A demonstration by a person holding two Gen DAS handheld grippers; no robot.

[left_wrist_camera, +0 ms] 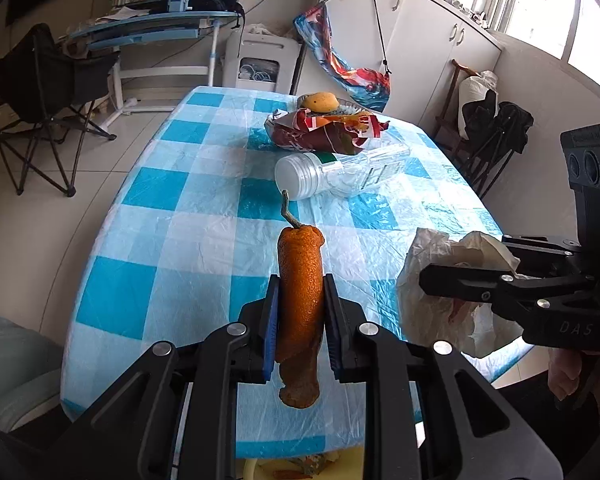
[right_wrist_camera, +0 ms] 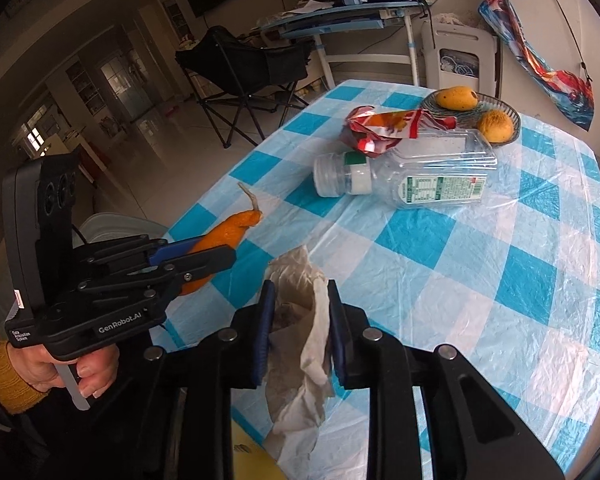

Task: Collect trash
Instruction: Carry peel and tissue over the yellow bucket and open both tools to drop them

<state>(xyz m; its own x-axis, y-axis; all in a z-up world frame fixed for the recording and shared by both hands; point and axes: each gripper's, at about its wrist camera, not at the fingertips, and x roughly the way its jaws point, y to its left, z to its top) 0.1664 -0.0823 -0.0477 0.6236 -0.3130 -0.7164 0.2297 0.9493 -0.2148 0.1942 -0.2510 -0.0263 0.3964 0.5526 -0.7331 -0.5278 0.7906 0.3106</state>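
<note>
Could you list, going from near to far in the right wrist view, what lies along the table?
Crumpled tissue in the right gripper → plastic bottle → red snack wrapper → fruit dish.

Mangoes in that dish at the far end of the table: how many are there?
2. One mango lies at the back of the dish, the other mango at its front right edge. The crumpled wrapper may hide more.

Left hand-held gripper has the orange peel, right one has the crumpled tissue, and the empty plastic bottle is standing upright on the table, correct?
Not quite: the plastic bottle lies on its side on the table, as the right wrist view shows. The rest holds: left hand-held gripper grips the orange peel, right hand-held gripper the tissue.
</note>
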